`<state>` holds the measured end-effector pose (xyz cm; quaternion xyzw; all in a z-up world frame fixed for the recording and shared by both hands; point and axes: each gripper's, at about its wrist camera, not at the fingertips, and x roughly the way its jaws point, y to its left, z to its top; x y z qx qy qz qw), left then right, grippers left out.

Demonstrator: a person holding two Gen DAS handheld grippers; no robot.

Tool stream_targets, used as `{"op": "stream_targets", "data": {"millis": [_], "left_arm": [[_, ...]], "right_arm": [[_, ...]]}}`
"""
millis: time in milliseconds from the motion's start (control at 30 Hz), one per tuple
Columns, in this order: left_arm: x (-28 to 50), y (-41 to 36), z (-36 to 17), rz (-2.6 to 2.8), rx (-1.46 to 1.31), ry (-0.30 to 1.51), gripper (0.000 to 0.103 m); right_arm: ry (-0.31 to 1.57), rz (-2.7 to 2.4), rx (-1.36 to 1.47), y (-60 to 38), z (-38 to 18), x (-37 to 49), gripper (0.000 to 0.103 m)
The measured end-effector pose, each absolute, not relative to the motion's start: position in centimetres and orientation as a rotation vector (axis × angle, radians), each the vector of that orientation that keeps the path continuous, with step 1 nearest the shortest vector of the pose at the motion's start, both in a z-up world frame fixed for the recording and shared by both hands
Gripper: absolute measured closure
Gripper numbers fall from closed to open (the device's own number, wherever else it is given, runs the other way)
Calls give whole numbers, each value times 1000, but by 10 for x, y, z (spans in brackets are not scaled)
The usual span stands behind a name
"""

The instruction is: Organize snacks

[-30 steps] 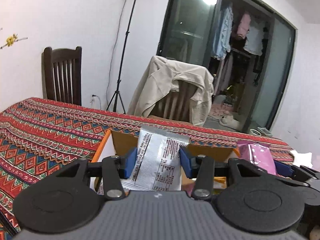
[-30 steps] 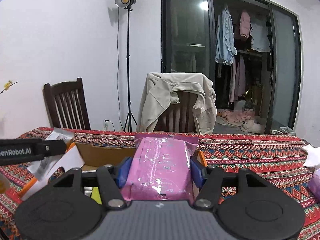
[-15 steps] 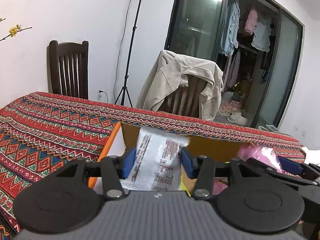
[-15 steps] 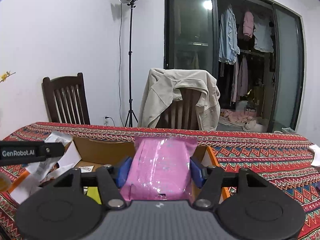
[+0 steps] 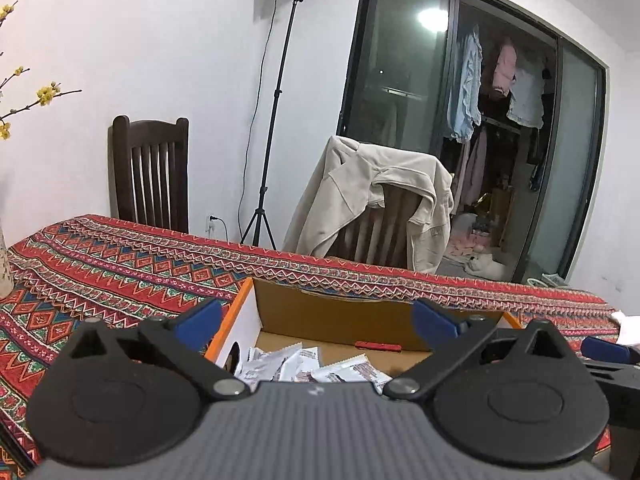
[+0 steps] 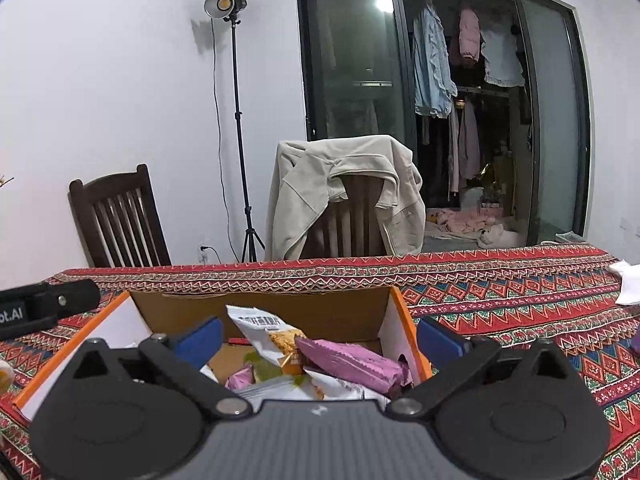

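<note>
The snacks lie in the cardboard box [image 6: 340, 312], which sits open on the bench [image 6: 520, 300]. From the right wrist view, a pink packet [image 6: 352, 362] rests slantwise on top of the heap, leaning toward the box's wall at 3 o'clock, with a white-and-orange packet [image 6: 268, 334] propped up behind it at about 11 o'clock. From the left wrist view, a loose pile of white packets [image 5: 296, 364] sits on the box floor near the wall at 9 o'clock. They lie as dropped things lie, overlapping and tilted rather than stacked.

The right gripper [image 6: 318, 338] hangs just over the box, its jaws opening wide with nothing gripped; the pink packet lies below and between them, free of the blue pads. The left gripper [image 5: 318, 320] is poised the same way over the other side, jaws opening to their widest and bare, the white packets beneath. Each side appears to take its own kind, I'd judge, which would explain the two hands working apart.

Beyond the box the patterned cloth covers the bench; at 12 o'clock a chair [image 6: 348, 216] carries a beige jacket [image 6: 320, 184], and a lamp on a stand [image 6: 226, 4] rises at 11.
</note>
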<state>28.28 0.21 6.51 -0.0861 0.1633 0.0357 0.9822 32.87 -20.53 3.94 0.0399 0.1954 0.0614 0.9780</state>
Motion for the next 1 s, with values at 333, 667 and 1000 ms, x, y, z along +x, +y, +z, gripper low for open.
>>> {"op": "stream_targets", "data": {"millis": [333, 667, 1000], "left_arm": [[242, 11, 107, 41, -185, 299, 0], [157, 26, 101, 6, -134, 303, 0], [94, 36, 57, 15, -78, 369, 0]], "right_arm": [[339, 152, 49, -206, 75, 287, 0], [334, 197, 37, -224, 87, 196, 0], [411, 238, 27, -237, 55, 129, 0]]}}
